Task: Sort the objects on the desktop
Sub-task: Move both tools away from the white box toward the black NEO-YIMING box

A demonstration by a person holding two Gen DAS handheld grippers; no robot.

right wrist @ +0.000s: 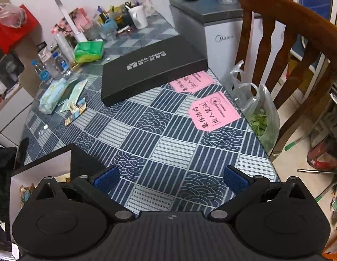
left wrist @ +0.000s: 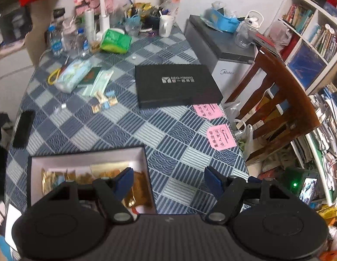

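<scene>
Fingers on both tools stand spread with nothing between them. The left gripper (left wrist: 168,178) hangs over the near edge of the table (left wrist: 168,134), its left finger above the open box (left wrist: 35,165); the right gripper (right wrist: 171,179) hovers over bare patterned cloth just beside that box's dark corner.

Inside the box lie gold foil packets (left wrist: 138,187), bunched toward its near right side. Loose small sachets (left wrist: 104,101) are scattered farther out, ahead and to the left of both grippers, beyond the box. By my reading, they are what is left to gather, and the left gripper looks the nearer one. Each sachet is short, so no long axis matters much.

Farther on, the black lid (left wrist: 177,84) lies flat, its long side running across the table, with two pink slips (left wrist: 222,137) to its near right.
</scene>
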